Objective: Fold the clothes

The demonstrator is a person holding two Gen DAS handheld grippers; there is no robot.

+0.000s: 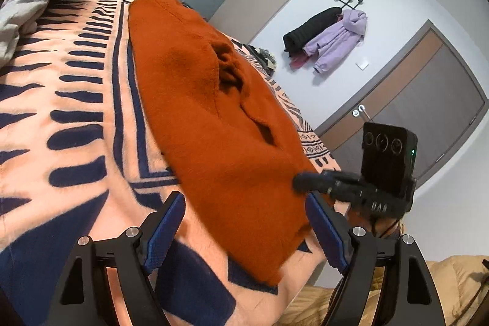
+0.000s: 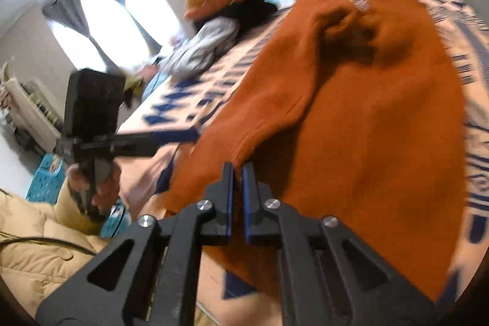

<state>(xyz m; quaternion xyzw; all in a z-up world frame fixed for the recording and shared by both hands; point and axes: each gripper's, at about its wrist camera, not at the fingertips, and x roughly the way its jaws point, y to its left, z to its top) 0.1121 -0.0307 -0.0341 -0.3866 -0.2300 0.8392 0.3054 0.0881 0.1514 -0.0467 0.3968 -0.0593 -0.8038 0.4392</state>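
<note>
Sweater (image 1: 214,112) is spread flat on the bed (image 1: 76,112), orange against the patterned blanket. Right tool (image 2: 238,170) is clamped tight on the near hem edge, fabric pinched between its pads. Left tool (image 1: 244,203) is wide open over the hem's other corner, gripping nothing, pads clear of the cloth.

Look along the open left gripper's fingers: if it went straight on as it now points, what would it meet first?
Most likely the near edge of the orange sweater, which lies on the patterned blanket directly ahead of the left gripper. Depth is hard to judge, so it might brush the blanket first.
</note>
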